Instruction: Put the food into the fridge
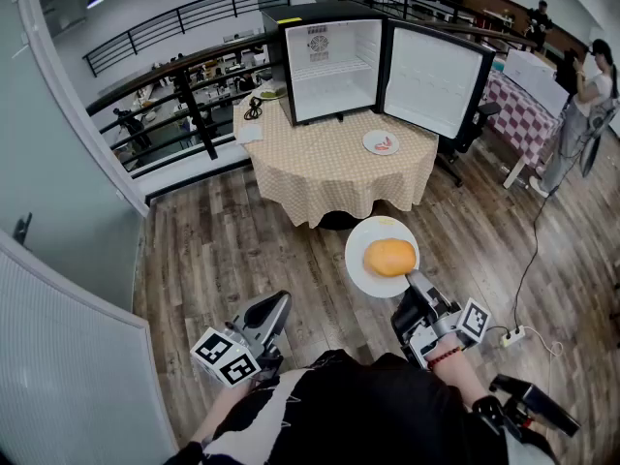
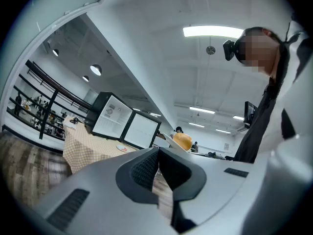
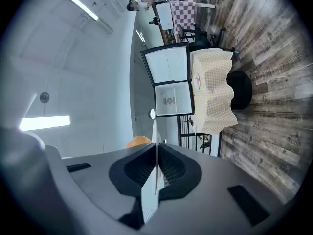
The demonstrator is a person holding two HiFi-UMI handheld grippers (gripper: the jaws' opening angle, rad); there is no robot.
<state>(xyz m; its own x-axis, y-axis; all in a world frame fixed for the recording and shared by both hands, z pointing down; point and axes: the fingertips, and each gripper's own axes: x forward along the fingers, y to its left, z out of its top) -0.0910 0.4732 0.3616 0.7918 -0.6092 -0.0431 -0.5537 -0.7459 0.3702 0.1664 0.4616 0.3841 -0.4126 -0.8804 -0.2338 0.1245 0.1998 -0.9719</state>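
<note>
"Head view first: which container is carried, and what is held in it?"

"A white plate (image 1: 378,227) is carried above the wooden floor (image 1: 232,260), short of the round table (image 1: 329,187). One round orange-yellow bun (image 1: 389,257) is laid on it, toward the near rim. That rim is clamped by the right gripper (image 1: 412,278), whose jaws are pressed onto it from both sides. In the right gripper view the plate is seen edge-on between the pads."

"And the left gripper (image 1: 278,305)?"

"It is held low, close to the person's body and well apart from the plate. In the left gripper view its jaws are seen brought together, with nothing gripped between them."

"Where is the fridge to be found?"

"The black mini fridge (image 1: 329,66) is stood on the table's checked cloth (image 1: 291,148), at the far side. Its door (image 1: 433,80) is swung wide to the right, and a white interior crossed by one shelf is shown."

"Are other dishes seen?"

"A small plate (image 1: 369,139) is set on the cloth just in front of the open door. Something red and white is laid on it, but what it is cannot be told. A further dish (image 1: 272,93) is placed on the table at the fridge's left, and its contents are too small to be made out."
</note>
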